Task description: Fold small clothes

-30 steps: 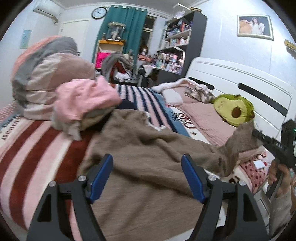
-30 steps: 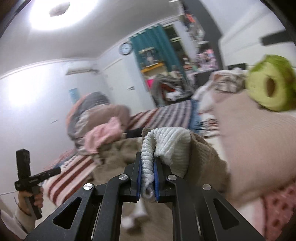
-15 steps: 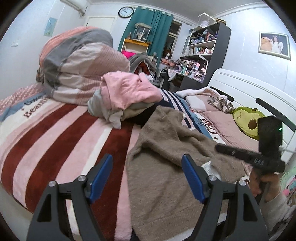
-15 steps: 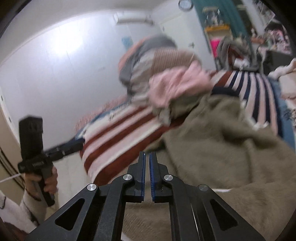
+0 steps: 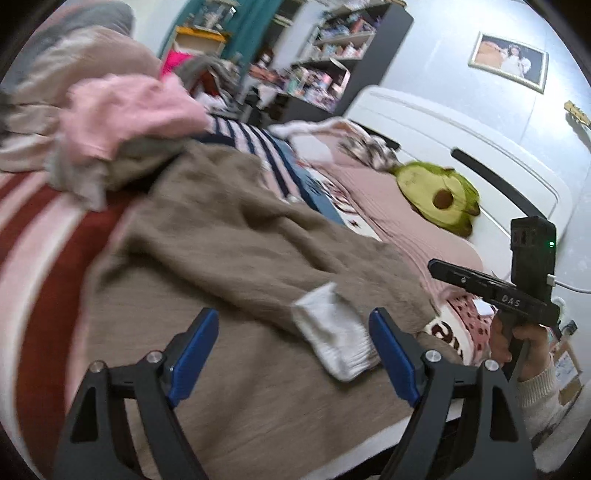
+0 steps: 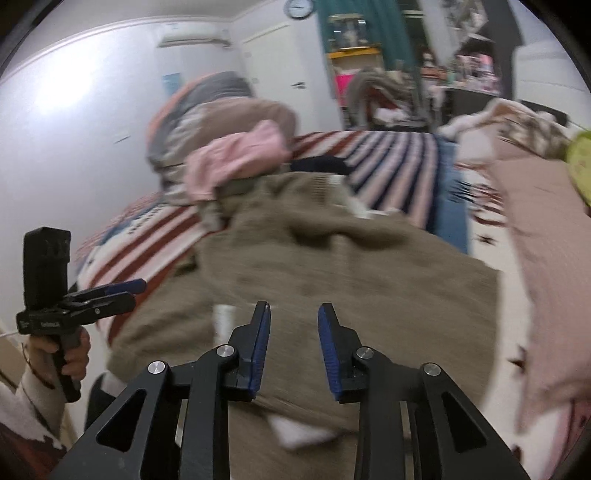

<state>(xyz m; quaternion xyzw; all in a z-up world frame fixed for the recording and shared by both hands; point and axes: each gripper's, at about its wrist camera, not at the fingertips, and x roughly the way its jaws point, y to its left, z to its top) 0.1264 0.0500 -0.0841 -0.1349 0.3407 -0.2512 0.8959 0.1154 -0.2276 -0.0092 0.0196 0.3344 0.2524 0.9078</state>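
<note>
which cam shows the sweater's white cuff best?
Left wrist: the white cuff lies in full view on the brown sweater. Right wrist shows only blurred white slivers near the hand-held gripper.

Striped bed [image 5: 40, 229], brown sweater [image 5: 229, 240] spread on it, pink clothes pile [image 5: 125, 110], avocado plush [image 5: 439, 199]

I stood at the foot of a bed [image 5: 22, 236] spread with a red, pink and white striped blanket. Its white headboard [image 5: 443, 125] ran off toward two o'clock under a framed picture [image 5: 508, 61] on the pale wall. At twelve o'clock a dark shelving unit [image 5: 332, 48] stood crowded beside a teal curtain [image 5: 255, 33]. To eleven o'clock hung a round wall clock [image 6: 299, 8], a white door [image 6: 273, 70] and an air conditioner [image 6: 194, 37].
</note>
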